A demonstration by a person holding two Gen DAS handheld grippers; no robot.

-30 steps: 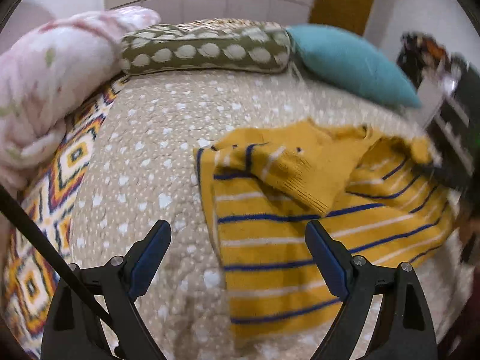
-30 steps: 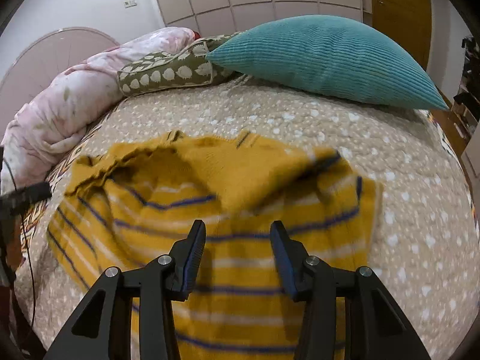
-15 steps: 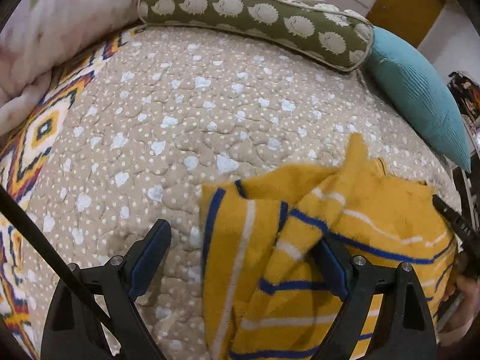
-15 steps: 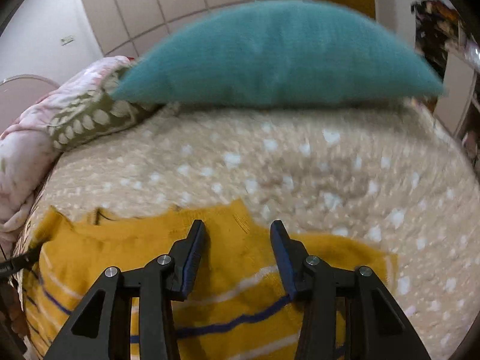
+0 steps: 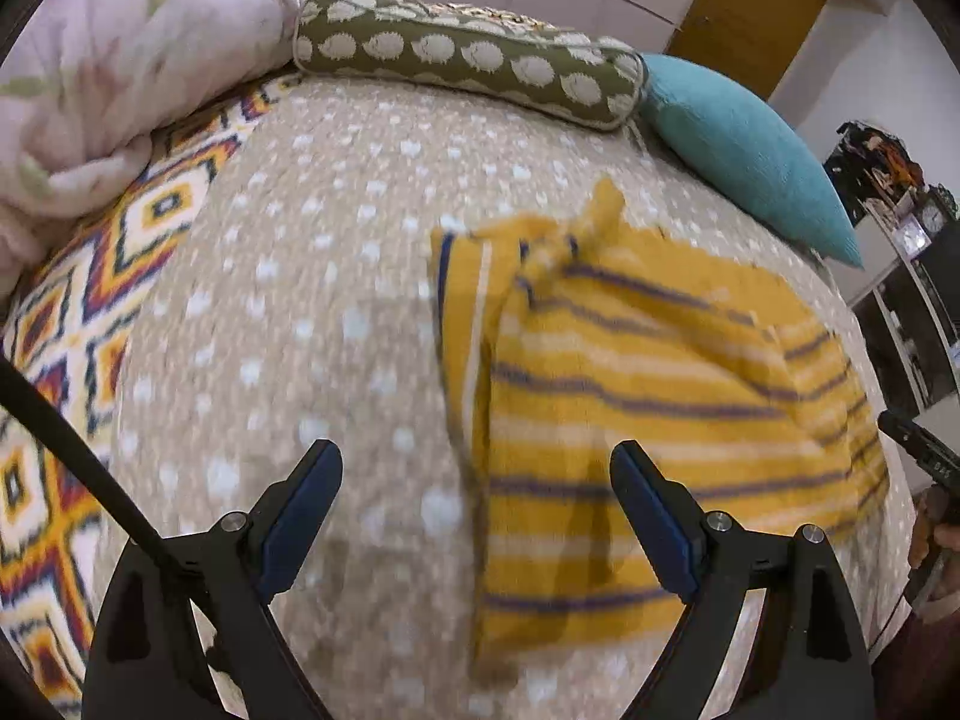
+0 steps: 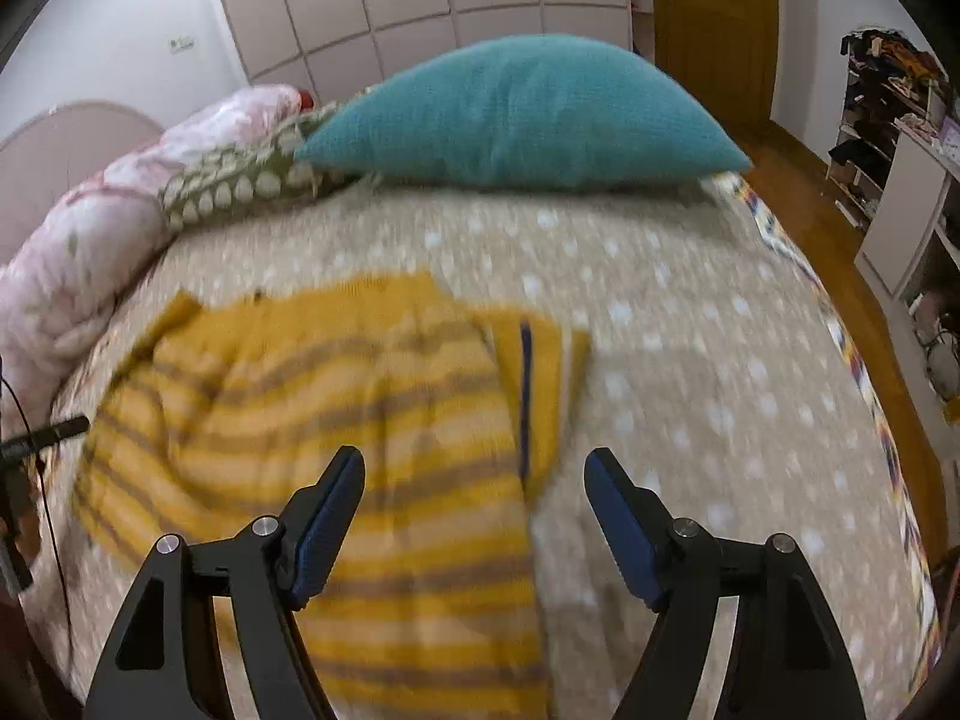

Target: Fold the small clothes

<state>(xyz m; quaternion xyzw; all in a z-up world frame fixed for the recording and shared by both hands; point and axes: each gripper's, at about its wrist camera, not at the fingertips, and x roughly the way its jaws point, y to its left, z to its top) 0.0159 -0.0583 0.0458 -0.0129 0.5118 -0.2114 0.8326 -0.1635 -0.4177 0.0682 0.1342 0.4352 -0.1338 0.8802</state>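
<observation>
A small yellow sweater (image 5: 630,396) with blue and white stripes lies folded over itself on the beige dotted bedspread (image 5: 312,324). It also shows in the right wrist view (image 6: 360,420), blurred by motion. My left gripper (image 5: 477,486) is open and empty, hovering over the sweater's left edge. My right gripper (image 6: 474,492) is open and empty, above the sweater's right edge. Part of the right gripper (image 5: 918,450) shows at the far right of the left wrist view.
A teal pillow (image 6: 528,114), an olive patterned bolster (image 5: 468,54) and a pink floral duvet (image 5: 102,66) line the head of the bed. A geometric patterned blanket (image 5: 66,312) lies at left. Shelves (image 6: 900,138) and a door (image 6: 714,18) stand beyond the bed's right side.
My right gripper has opened wide and let go of the sweater, which now lies folded. Both grippers have pulled back from the sweater.
</observation>
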